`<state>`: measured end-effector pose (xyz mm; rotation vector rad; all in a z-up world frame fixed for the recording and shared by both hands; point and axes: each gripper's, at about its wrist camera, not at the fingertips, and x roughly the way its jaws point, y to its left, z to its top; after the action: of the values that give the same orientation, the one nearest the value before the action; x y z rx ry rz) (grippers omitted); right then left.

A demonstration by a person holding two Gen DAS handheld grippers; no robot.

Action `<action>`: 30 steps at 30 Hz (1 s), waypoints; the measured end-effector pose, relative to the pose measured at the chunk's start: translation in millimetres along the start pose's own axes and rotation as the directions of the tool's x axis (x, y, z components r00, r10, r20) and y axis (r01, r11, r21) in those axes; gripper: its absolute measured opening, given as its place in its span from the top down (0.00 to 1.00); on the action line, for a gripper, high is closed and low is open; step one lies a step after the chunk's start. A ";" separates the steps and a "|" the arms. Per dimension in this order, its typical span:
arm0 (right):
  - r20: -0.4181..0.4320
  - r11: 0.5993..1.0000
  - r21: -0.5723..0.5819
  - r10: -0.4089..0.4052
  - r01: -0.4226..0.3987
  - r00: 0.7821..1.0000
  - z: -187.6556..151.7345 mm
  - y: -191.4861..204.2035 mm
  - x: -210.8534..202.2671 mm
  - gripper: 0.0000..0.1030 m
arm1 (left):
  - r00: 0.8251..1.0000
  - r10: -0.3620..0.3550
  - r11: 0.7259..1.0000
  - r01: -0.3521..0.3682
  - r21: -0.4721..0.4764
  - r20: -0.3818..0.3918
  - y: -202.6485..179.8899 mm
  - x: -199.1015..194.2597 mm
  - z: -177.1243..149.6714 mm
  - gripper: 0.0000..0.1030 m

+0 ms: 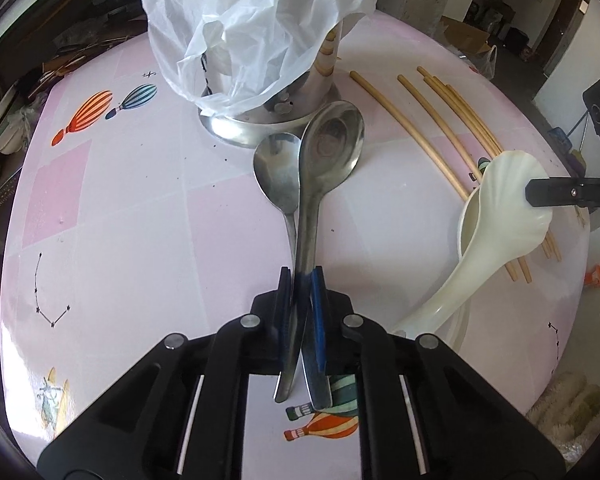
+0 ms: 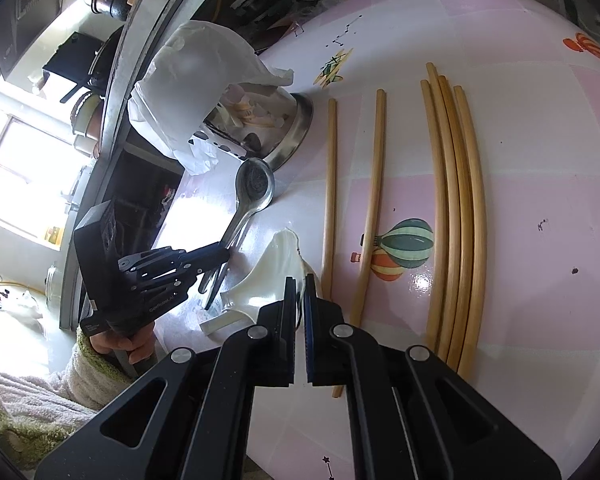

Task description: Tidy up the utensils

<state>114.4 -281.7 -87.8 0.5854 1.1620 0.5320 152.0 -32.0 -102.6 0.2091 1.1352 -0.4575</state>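
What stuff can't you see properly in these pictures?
- Inside of the metal holder: in the left wrist view the white plastic bag drapes over its top.
- Handle ends of the two metal spoons: the left gripper, shut on them, covers part.
- White spoon: in the right wrist view the right gripper hides where it is pinched.
- Chopsticks: near ends pass behind that gripper.

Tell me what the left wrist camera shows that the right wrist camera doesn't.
Only the left wrist view shows that two metal spoons sit side by side, handles between the left hand-held gripper.

Only the right wrist view shows the hand carrying that gripper and a bright window.

Both show the white shell-shaped spoon clamped by the right hand-held gripper, the steel holder under a plastic bag, and the loose chopsticks.
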 end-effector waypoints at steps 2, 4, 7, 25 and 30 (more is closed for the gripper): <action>0.001 1.000 -0.005 -0.003 0.003 1.000 0.9 1.3 0.5 0.96 | 1.000 0.001 1.000 -0.001 -0.029 -0.006 4.7 -3.8 -6.3 0.91; 0.001 1.000 -0.009 -0.002 0.002 1.000 1.4 2.5 1.5 0.96 | 1.000 -0.001 0.998 0.000 -0.064 -0.012 9.6 -7.2 -11.8 0.91; 0.000 1.000 -0.016 -0.001 0.001 1.000 2.2 4.0 3.0 0.96 | 1.000 -0.001 0.994 -0.001 -0.113 -0.019 15.1 -13.3 -22.5 0.91; -0.007 1.000 -0.017 0.011 -0.011 1.000 3.8 3.5 9.2 0.96 | 1.000 -0.021 0.982 0.017 -0.189 -0.015 20.9 -46.6 -53.6 0.81; -0.006 1.000 -0.017 0.012 -0.012 1.000 3.5 3.0 9.1 0.96 | 0.999 -0.013 0.995 0.017 -0.100 0.037 15.7 -51.8 -29.5 0.79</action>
<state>120.3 -274.0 -91.0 0.5769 1.1595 0.5539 117.1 6.1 -68.9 0.1042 1.1215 -0.4148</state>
